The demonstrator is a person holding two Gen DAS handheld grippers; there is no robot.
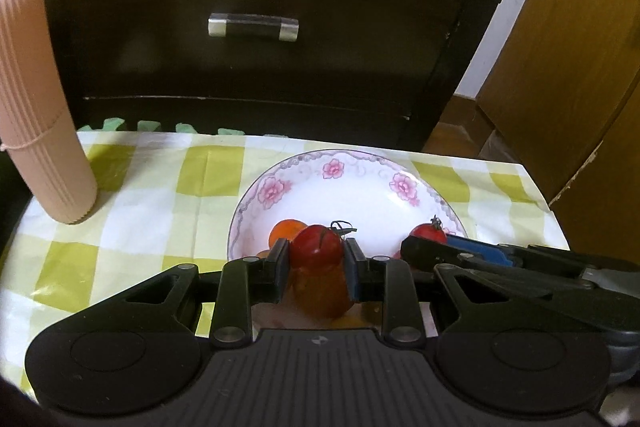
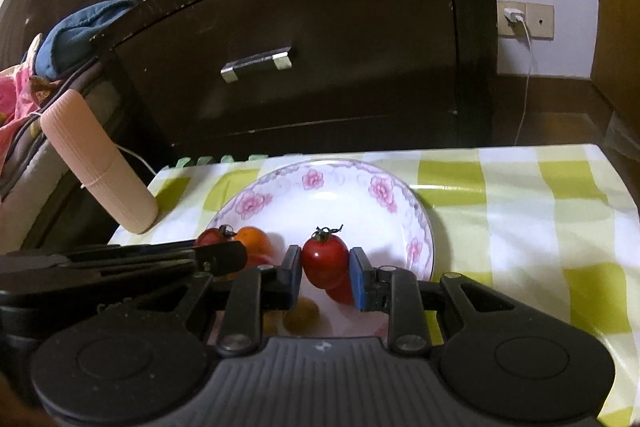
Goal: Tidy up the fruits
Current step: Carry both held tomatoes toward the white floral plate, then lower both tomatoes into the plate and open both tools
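A white plate with pink flowers (image 1: 336,187) (image 2: 320,187) sits on the checked table. My left gripper (image 1: 316,253) is shut on a red cherry tomato (image 1: 316,247) over the plate's near side; it also shows in the right wrist view (image 2: 212,237). An orange fruit (image 1: 286,231) (image 2: 254,243) lies in the plate just behind it. My right gripper (image 2: 325,261) is shut on another red cherry tomato (image 2: 325,259), also seen in the left wrist view (image 1: 428,233), over the plate's right part. More fruit shows blurred below the fingers.
A ribbed pink cylinder (image 1: 40,115) (image 2: 100,163) stands at the table's left. A dark drawer cabinet (image 1: 256,27) (image 2: 320,67) rises right behind the green-and-white checked tablecloth (image 1: 140,195) (image 2: 520,207). A wooden wardrobe (image 1: 580,67) stands at right.
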